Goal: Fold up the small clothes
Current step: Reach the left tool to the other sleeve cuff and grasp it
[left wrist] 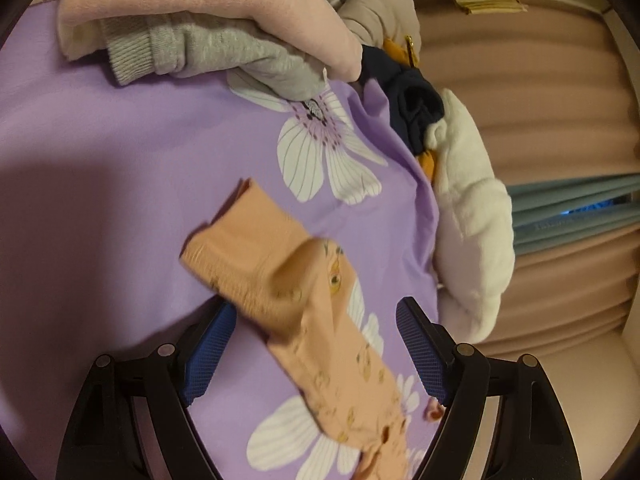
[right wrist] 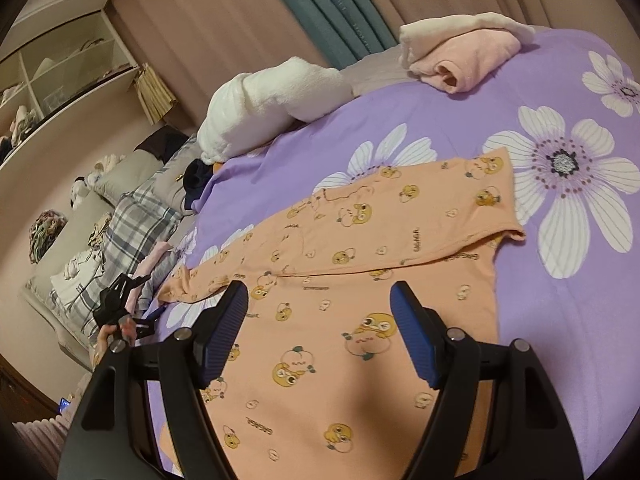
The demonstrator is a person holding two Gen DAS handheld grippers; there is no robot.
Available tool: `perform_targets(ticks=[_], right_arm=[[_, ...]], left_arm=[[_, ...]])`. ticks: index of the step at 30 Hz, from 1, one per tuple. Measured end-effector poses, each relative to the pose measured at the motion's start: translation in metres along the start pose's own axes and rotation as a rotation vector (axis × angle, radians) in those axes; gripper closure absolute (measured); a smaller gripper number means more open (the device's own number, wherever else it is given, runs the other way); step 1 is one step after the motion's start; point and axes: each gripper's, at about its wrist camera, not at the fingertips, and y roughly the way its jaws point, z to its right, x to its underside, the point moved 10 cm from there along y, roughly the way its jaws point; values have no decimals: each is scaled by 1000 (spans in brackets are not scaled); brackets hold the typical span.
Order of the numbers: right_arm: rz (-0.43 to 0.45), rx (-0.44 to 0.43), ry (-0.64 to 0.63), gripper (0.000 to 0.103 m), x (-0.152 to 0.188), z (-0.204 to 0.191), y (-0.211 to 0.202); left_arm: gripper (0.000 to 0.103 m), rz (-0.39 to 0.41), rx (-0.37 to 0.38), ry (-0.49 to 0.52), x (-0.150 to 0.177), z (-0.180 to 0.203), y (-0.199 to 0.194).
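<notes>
An orange child's top with yellow cartoon prints (right wrist: 360,280) lies on the purple flowered bedsheet (right wrist: 560,320), one side folded over the body. Its long sleeve (left wrist: 304,300) stretches out across the sheet in the left wrist view, cuff end farthest away. My left gripper (left wrist: 316,344) is open, its blue pads either side of the sleeve, just above it. My right gripper (right wrist: 320,320) is open over the body of the top, holding nothing. The left gripper also shows small at the sleeve end in the right wrist view (right wrist: 120,304).
A pile of pink and grey clothes (left wrist: 200,32) lies at the far side of the sheet. A white plush item (left wrist: 468,216) and dark garment (left wrist: 408,104) sit at the bed edge. Folded pink and white clothes (right wrist: 460,52) lie near the padded headboard (right wrist: 280,12). Plaid pillows (right wrist: 132,216) are at left.
</notes>
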Motion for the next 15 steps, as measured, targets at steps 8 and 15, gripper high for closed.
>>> perform_targets(ticks=[8, 15], right_arm=[[-27, -9, -25, 29, 4, -18, 17], [-46, -6, -23, 29, 9, -19, 21]], left_arm=[[34, 41, 16, -73, -21, -1, 7], [85, 50, -71, -99, -26, -27, 4]])
